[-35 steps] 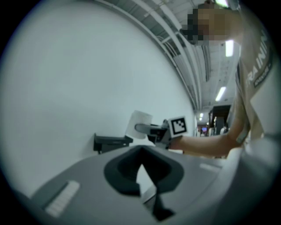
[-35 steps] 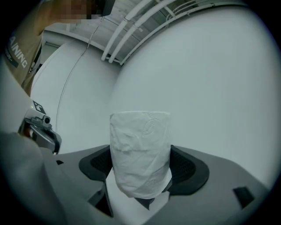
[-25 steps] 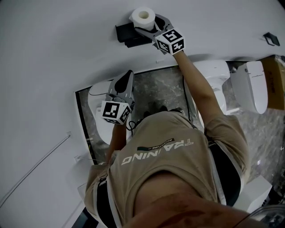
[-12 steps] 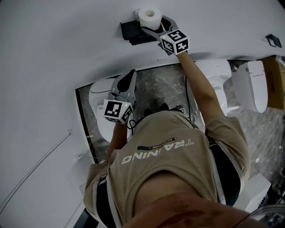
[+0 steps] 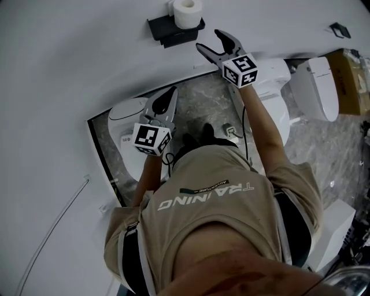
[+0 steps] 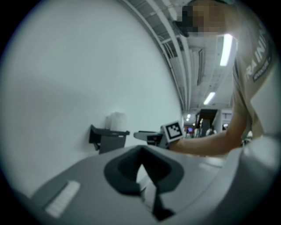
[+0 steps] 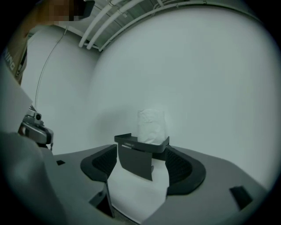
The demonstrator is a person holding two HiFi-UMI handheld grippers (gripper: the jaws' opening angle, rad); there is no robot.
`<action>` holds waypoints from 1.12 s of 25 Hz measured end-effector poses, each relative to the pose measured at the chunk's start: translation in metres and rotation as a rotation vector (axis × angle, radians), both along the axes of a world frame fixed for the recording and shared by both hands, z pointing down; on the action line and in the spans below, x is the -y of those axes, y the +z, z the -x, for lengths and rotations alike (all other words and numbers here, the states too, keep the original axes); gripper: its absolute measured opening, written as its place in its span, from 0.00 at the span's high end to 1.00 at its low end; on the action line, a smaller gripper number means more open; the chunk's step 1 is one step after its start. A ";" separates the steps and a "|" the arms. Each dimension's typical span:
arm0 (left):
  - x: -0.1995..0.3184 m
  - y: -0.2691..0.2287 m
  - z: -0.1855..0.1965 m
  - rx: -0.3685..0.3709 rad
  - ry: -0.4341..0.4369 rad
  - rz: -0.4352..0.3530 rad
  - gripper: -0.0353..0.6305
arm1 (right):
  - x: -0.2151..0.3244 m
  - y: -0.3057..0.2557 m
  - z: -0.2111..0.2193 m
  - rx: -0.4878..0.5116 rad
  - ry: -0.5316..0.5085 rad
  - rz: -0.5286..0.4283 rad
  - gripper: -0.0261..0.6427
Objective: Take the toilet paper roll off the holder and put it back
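Note:
A white toilet paper roll (image 5: 187,13) stands upright on a black holder (image 5: 173,30) fixed to the white wall. My right gripper (image 5: 209,39) is open and empty, a short way back from the holder and not touching the roll. In the right gripper view the roll (image 7: 151,126) and holder (image 7: 136,156) sit straight ahead beyond the spread jaws of the right gripper (image 7: 141,163). My left gripper (image 5: 169,93) hangs lower, over the floor, shut on nothing. The left gripper view shows that gripper's (image 6: 140,154) pads meeting, with the roll (image 6: 116,121) and holder (image 6: 107,138) far off.
White toilets stand below the wall: one at the left (image 5: 122,115), one under my right arm (image 5: 274,75), one further right (image 5: 315,89). A cardboard box (image 5: 351,81) is at the far right. A thin cable (image 5: 52,225) runs along the wall at the lower left.
The right gripper, which was closed round the roll at the holder, has opened and drawn back. The roll stays on the holder. The left gripper has barely moved.

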State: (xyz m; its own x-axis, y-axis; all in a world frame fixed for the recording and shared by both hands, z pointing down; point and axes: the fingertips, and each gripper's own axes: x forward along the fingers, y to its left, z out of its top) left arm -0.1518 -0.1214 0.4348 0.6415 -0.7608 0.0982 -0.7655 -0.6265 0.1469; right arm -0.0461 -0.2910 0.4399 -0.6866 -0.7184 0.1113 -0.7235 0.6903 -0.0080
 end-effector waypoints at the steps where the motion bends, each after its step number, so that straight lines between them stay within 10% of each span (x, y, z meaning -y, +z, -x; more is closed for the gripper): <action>1: -0.002 0.005 0.000 0.003 0.015 0.005 0.95 | -0.013 0.004 -0.003 -0.006 0.003 -0.006 0.44; 9: -0.029 0.005 -0.020 0.012 0.056 -0.008 0.95 | -0.113 0.016 -0.026 0.007 0.043 -0.008 0.92; 28: -0.206 -0.008 -0.152 0.076 -0.084 -0.015 0.95 | -0.343 -0.004 -0.110 0.148 -0.151 -0.093 0.94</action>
State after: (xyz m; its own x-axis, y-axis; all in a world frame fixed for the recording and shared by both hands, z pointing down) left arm 0.0004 0.0844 0.4272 0.5667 -0.8132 0.1327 -0.8238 -0.5615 0.0777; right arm 0.0644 0.0523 0.4354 -0.7909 -0.6090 -0.0604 -0.6079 0.7931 -0.0378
